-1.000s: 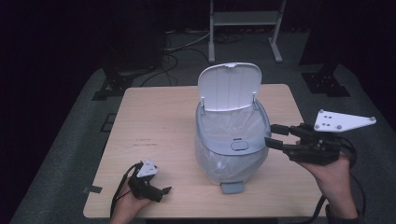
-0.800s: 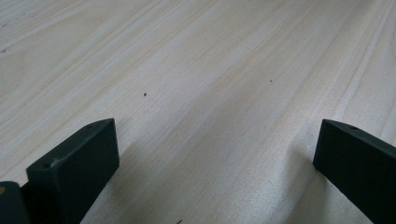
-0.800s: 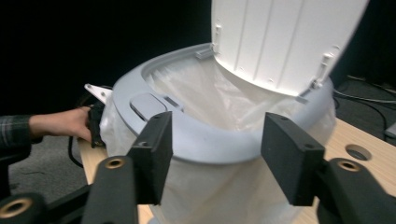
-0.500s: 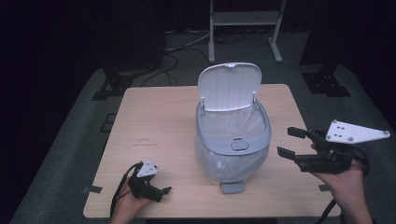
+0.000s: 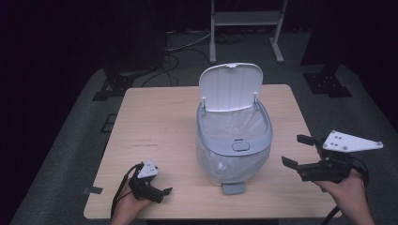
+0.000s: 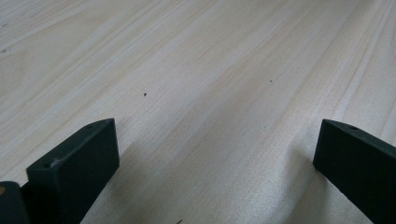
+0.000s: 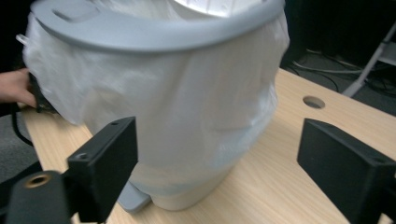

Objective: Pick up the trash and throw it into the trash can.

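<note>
A grey pedal bin (image 5: 268, 135) stands in the middle of the wooden table (image 5: 155, 122), its white lid (image 5: 230, 86) raised. A white bag liner (image 5: 211, 159) is folded over its rim and hangs down the outside. In the right gripper view the bin's rim (image 7: 140, 35) and the liner (image 7: 187, 107) are close ahead. My right gripper (image 5: 293, 150) hovers to the right of the bin, pointing at it; its jaws have just been opening and nothing is between them (image 7: 219, 135). My left gripper (image 5: 162, 191) rests open on the table's front left (image 6: 215, 135).
The bin's pedal (image 5: 233, 188) juts toward the front edge. A cable hole (image 7: 313, 101) is in the tabletop behind the bin. A metal stand (image 5: 246, 18) and floor cables (image 5: 183, 47) lie beyond the table. My left hand (image 7: 14, 86) shows past the bin.
My right gripper has drawn back from the bin's rim, down and to the right, and its jaws have spread wider. The left gripper has stayed put.
</note>
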Tool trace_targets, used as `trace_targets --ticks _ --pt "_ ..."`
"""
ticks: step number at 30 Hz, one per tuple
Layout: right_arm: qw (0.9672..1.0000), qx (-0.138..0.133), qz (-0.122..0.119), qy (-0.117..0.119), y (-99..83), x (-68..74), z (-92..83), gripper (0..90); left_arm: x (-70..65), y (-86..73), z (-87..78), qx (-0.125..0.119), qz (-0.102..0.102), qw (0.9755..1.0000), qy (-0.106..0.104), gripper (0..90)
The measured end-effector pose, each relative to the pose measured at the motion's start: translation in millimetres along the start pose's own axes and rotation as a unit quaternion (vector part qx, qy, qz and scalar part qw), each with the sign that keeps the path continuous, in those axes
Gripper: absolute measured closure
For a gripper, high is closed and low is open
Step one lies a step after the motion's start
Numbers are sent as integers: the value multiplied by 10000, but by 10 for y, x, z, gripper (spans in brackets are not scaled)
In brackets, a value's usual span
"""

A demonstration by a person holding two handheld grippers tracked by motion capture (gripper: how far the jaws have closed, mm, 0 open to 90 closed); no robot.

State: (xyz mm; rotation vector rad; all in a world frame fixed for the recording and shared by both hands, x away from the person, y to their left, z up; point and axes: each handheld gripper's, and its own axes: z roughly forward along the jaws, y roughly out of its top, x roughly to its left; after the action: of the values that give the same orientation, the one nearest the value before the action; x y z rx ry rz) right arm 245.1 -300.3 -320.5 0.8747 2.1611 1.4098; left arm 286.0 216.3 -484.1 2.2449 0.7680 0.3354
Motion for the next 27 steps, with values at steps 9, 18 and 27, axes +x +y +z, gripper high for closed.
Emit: trace_targets --ticks 9,18,27 --pt "9993 291 144 -176 -247 -73 132 12 1 1 -1 10 3 10000 -2 0" --pt "9986 420 204 -265 -485 -133 287 12 0 1 -1 9 0 10000 -3 0" --pt "9973 485 361 -410 -720 -221 391 12 0 1 -1 8 1 10000 -2 0"
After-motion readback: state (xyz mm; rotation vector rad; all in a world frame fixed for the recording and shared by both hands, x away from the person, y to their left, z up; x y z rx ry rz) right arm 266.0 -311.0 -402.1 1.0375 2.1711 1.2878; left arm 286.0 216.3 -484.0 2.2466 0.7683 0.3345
